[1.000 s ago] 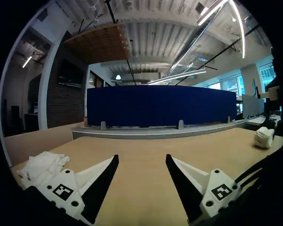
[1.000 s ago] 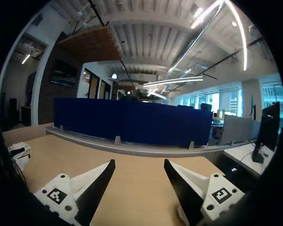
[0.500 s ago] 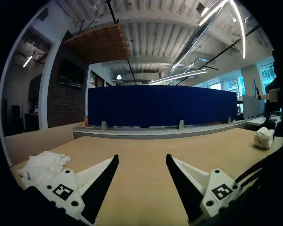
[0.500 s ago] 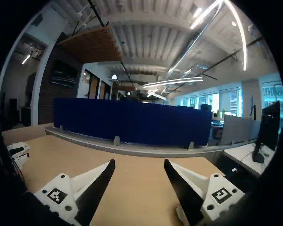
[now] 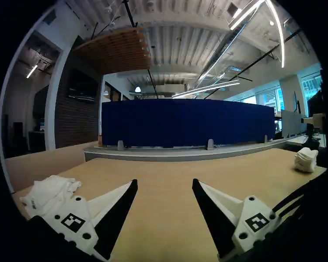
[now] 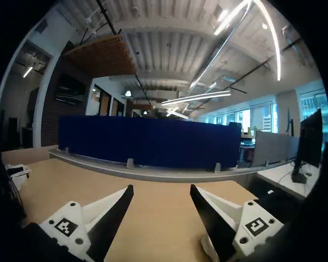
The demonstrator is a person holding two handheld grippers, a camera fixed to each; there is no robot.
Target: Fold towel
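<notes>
**Both claws open, empty**

L claw [image 5: 164,205] jaws wide apart, nothing btwn them, over wood counter [image 5: 164,174]. R claw [image 6: 162,209] same. Crumpled white towel [image 5: 50,192] lies on counter just beside L claw's left finger; second white bundle [image 5: 305,158] near far right edge.

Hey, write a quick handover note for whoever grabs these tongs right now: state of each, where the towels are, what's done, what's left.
Left tongs: open, empty, over the wooden table.
Right tongs: open, empty, over the same table.
Towels: a crumpled white towel lies on the table, just left of the left tongs in the left gripper view. A second white bundle sits near the table's right edge; I cannot tell whether it is folded.
Done: nothing visible on the crumpled towel.
Left: grasp it, spread it flat, fold it.
</notes>
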